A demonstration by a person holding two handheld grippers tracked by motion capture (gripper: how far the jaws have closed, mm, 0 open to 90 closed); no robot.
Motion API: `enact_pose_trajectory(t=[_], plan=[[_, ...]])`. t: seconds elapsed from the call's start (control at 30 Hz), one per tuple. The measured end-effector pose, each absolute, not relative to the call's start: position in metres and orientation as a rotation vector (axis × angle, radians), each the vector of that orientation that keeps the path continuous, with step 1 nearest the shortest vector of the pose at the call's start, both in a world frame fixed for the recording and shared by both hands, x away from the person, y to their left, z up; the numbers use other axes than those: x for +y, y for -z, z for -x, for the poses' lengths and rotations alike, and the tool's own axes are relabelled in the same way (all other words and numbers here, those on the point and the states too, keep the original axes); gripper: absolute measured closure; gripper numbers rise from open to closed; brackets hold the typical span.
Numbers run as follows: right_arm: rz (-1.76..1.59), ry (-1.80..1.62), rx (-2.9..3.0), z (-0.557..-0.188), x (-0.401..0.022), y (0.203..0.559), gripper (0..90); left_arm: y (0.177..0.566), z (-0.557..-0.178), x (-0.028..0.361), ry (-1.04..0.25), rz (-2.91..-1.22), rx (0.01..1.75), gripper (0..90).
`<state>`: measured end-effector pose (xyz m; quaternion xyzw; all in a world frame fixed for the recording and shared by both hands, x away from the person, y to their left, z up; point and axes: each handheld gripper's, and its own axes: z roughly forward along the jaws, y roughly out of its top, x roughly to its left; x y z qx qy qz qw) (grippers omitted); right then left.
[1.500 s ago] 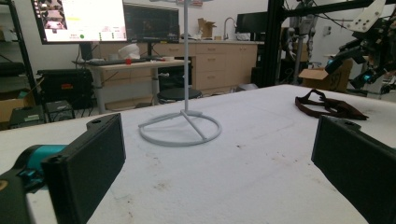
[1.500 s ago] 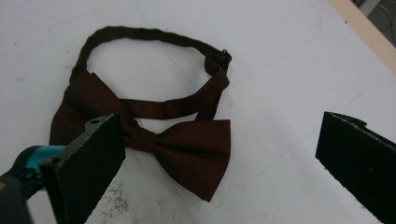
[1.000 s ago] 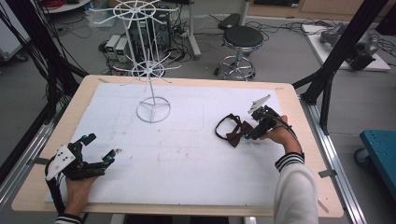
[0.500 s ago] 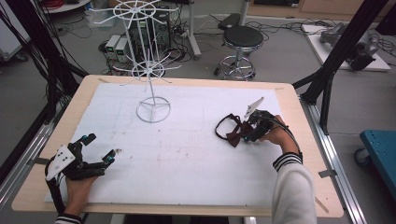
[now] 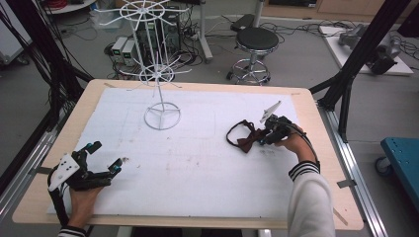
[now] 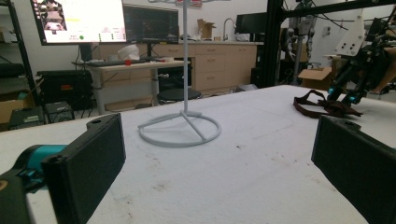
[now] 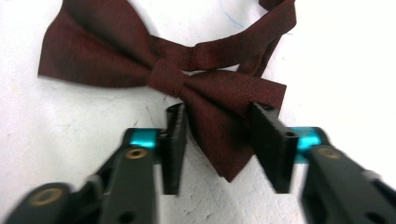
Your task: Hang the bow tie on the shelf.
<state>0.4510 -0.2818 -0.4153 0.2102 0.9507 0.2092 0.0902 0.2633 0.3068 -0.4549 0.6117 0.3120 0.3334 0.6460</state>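
Your left hand is holding the left tool low over the near-left worktop, jaws spread wide apart. Your right hand is reaching forward with the right tool tipped down, its jaws parted and straddling a bow tie wing.

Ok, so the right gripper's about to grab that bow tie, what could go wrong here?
The right gripper straddles only one wing of the bow tie, with the jaws apart. Closing there may bunch the fabric or let it slip out. Once lifted, the strap could dangle and drag across the white mat.
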Motion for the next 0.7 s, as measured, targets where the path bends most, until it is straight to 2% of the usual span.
enact_pose_trajectory(t=[0.17, 0.7], plan=[[-0.603, -0.580, 2.825, -0.452, -0.280, 0.413, 83.8, 0.455, -0.263, 0.307, -0.759, -1.391, 0.710, 3.3], [-0.571, -0.632, 2.817, -0.446, -0.277, 0.404, 85.0, 0.455, -0.263, 0.306, -0.770, -1.382, 0.722, 3.3]])
